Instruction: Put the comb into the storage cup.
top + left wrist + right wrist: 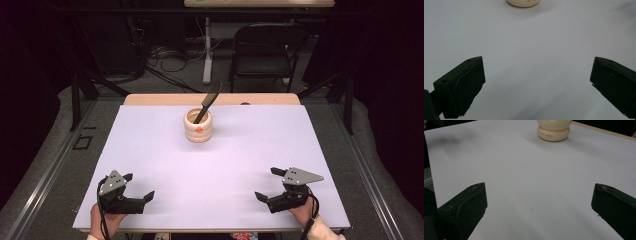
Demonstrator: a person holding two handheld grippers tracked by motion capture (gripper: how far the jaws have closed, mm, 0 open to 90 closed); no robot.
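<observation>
A dark room with a black chair (263, 47) and cables on the floor lies behind the tabletop (165, 165), which carries a white sheet with a strip of wood at its far edge. The cream pot (198, 125) stands on the far middle part of the sheet, and a dark knife-like tool (208, 102) leans inside it, with its upper end pointing away from the person. An orange spot is on the side of the pot that faces the person. The left claw (137, 187) is well on the near left of the pot, with its jaws wide and nothing between them. The right claw (267, 183) is well on the near right of the pot, also wide and empty. Both are well apart from the pot.
</observation>
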